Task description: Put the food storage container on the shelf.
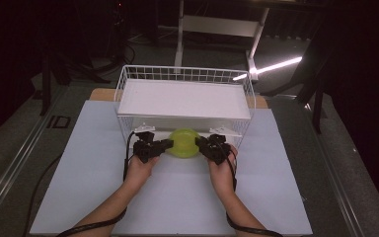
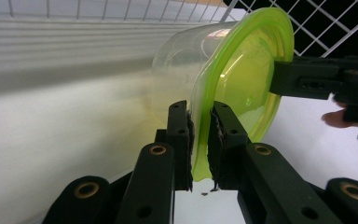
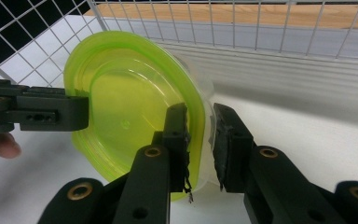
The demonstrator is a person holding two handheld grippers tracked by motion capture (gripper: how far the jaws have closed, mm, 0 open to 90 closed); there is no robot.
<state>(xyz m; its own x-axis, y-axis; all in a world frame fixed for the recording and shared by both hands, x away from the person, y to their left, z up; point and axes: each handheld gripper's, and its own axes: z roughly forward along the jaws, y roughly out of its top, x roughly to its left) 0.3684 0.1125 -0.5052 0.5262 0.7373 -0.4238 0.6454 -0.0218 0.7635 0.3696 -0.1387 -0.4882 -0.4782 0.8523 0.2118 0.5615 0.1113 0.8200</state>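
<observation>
High view shows the green-lidded container [image 1: 184,143] lying on its side at the open front of the white wire basket [image 1: 123,91], under its shelf [image 1: 185,98], on the pale table [image 1: 79,163]. The left gripper [image 1: 165,144] is clamped on the lid's rim at one side; the right gripper [image 1: 201,143] pinches the rim at the opposite side. A hand [image 1: 138,170] backs each tool.

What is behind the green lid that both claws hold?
Behind the green lid a clear container lies on its side, pointing into the wire basket. The lid's tint and glare hide whether anything is inside.
</observation>
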